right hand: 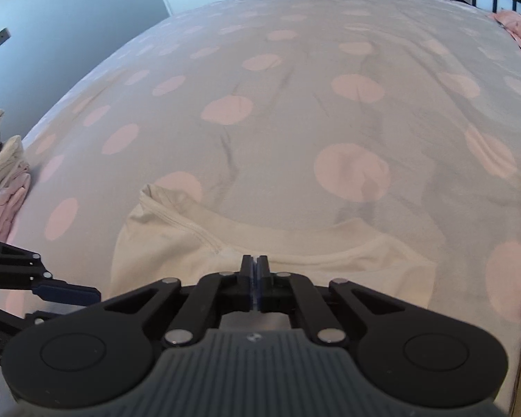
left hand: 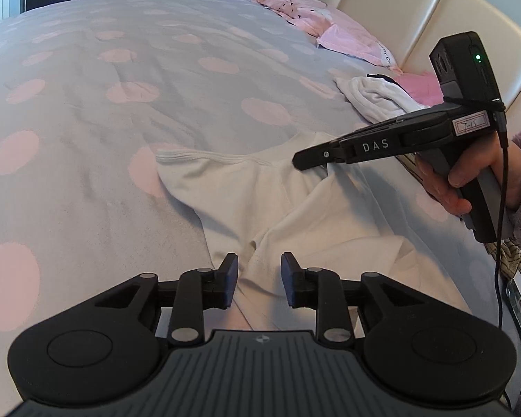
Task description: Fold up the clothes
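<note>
Garment: a white T-shirt (left hand: 260, 187) lies partly bunched on the spotted duvet (left hand: 104, 104) of the bed, its ribbed neckline (right hand: 191, 229) just ahead of the right jaws and its body running back between and beneath the left jaws.
Left gripper (left hand: 259, 278): jaws spread, nothing pinched; the cloth lies under the gap, and the pads do not press on it.
Right gripper (right hand: 254, 271): jaws pressed together at the shirt's near edge; in the left wrist view a small white fold shows at their tips, so they appear to be pinching fabric by a thin bite.
Person's hand (left hand: 469, 173): wrapped around the right gripper's handle, behind its jaws.
Other laundry: a white heap (left hand: 375, 97) and pink pieces (left hand: 347, 41) lie well beyond the right jaws, near the headboard.
Step in hand (judgement): securing two hold points before lifting or spreading the shirt.
Risk 1: the thin right-hand bite may slip out on lifting.
Risk 2: the left jaws, closing on bunched cloth, may catch two layers, giving a skewed fold.
Risk 3: only one side held would drag the shirt and wrinkle it.
</note>
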`<state>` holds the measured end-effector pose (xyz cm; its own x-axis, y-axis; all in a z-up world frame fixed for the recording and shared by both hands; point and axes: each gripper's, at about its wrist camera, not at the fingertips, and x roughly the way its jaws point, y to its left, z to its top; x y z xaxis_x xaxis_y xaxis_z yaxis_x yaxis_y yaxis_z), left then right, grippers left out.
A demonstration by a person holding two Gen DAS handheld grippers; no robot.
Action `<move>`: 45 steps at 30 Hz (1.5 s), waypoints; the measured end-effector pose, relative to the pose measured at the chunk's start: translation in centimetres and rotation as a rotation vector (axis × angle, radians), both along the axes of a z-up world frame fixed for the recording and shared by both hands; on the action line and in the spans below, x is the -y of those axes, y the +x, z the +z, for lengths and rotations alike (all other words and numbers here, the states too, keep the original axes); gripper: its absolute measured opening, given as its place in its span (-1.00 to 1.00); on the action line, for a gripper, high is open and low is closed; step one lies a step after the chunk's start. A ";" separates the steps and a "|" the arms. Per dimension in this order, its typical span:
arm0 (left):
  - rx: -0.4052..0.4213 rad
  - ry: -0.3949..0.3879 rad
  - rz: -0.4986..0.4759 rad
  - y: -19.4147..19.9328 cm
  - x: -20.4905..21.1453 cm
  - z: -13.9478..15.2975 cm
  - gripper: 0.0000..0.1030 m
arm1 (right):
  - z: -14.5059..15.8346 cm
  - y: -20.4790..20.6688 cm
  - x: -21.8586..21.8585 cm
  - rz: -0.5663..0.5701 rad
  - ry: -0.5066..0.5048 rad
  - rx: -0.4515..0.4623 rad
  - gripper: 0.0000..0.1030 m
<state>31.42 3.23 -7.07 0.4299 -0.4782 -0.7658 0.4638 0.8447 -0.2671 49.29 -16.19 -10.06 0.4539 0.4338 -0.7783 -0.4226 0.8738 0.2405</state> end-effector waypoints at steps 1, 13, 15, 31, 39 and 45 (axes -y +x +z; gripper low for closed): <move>0.003 0.002 0.003 0.0 0.1 0.0 -0.54 | -0.2 -0.1 0.1 -0.006 -0.003 0.003 -0.96; 0.082 0.074 -0.026 -0.2 1.9 0.8 -1.00 | 0.4 -0.3 0.2 -0.027 -0.009 0.024 -0.96; 0.064 0.096 0.009 0.2 1.3 1.1 -1.00 | 0.0 -0.2 0.1 -0.034 -0.019 0.018 -0.96; 0.076 0.080 0.024 -0.8 -0.5 2.3 -0.68 | 4.6 -4.7 4.1 -0.014 0.005 0.129 -0.71; 0.025 0.056 -0.140 -4.1 1.5 3.0 -0.68 | 3.8 -11.8 2.6 0.145 -0.028 0.079 -0.71; -0.023 0.037 -0.205 -5.4 3.2 1.7 -0.25 | 3.4 -15.1 1.5 0.249 -0.023 0.080 -0.71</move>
